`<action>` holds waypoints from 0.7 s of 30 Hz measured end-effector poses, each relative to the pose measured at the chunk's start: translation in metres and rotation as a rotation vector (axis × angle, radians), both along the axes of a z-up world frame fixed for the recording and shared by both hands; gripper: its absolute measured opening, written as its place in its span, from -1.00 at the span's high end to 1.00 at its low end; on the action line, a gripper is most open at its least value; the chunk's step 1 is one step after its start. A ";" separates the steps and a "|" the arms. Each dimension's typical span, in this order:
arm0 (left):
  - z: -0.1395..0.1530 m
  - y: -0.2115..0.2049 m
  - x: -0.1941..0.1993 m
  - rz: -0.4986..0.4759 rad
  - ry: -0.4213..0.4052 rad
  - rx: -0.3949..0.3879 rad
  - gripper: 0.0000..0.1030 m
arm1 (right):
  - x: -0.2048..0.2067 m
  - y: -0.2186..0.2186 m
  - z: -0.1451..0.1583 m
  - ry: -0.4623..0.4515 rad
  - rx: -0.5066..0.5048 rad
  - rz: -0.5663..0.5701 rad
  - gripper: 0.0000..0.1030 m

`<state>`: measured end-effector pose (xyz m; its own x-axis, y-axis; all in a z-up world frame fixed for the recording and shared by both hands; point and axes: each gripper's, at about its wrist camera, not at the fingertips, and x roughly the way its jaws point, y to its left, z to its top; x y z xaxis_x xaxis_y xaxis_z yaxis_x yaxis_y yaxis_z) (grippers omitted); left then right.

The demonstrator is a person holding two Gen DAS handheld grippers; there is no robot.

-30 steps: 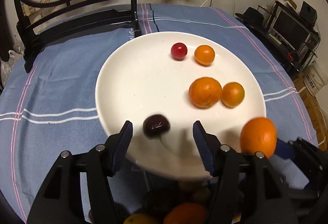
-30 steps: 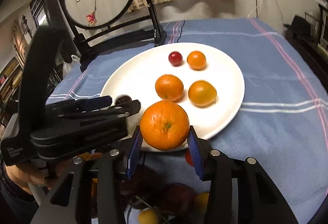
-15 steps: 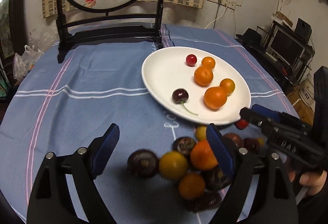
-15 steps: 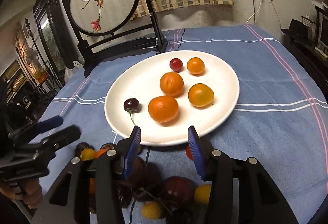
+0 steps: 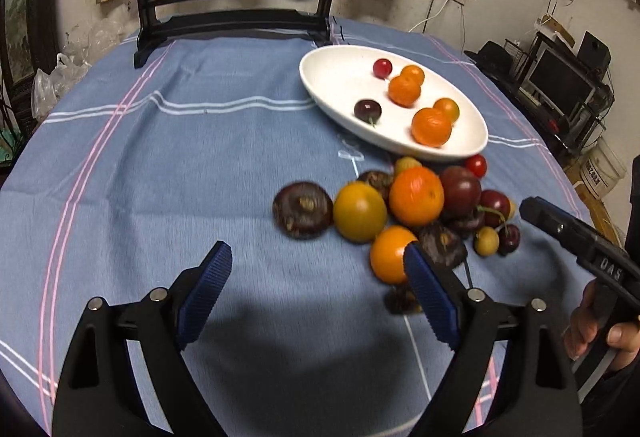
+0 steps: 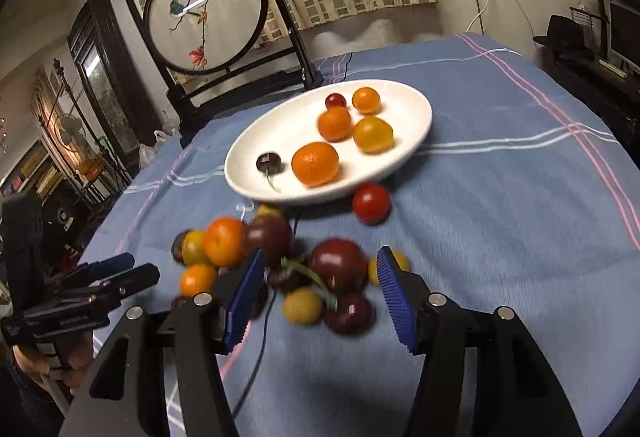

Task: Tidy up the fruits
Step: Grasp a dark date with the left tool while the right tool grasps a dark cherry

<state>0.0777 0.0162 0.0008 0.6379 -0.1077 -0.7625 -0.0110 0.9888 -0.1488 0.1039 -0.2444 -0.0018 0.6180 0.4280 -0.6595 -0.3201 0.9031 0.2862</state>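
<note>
Six fruits are already gathered on the plate [image 6: 416, 117]; the pile of fruit [image 6: 280, 269] lies on the surface before it. Both grippers' fingers are empty: left gripper [image 5: 318, 291] apart, right gripper [image 6: 318, 295] opening. Another fruit must be selected and enclosed.

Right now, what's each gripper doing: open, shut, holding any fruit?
Left gripper: open, holding nothing, over bare cloth beside the fruit pile.
Right gripper: jaws opening, gripping nothing, above the fruit pile.
</note>
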 end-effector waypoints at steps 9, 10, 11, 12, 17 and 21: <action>-0.003 -0.017 -0.014 -0.034 0.030 0.017 -0.67 | -0.025 -0.001 -0.009 0.045 -0.090 0.000 -0.34; -0.003 -0.021 -0.016 -0.046 0.031 0.020 -0.67 | -0.026 -0.002 -0.009 0.047 -0.087 0.002 -0.35; -0.003 -0.026 -0.017 -0.062 0.032 0.024 -0.67 | -0.028 -0.003 -0.010 0.049 -0.080 0.006 -0.38; -0.002 -0.031 -0.018 -0.077 0.032 0.027 -0.68 | -0.028 -0.004 -0.010 0.051 -0.072 0.008 -0.44; -0.013 -0.049 -0.012 -0.111 0.059 0.052 -0.68 | -0.033 -0.009 -0.010 0.051 -0.055 0.008 -0.57; -0.022 -0.056 -0.003 -0.110 0.105 0.032 -0.67 | -0.034 -0.017 -0.011 0.060 -0.020 0.008 -0.64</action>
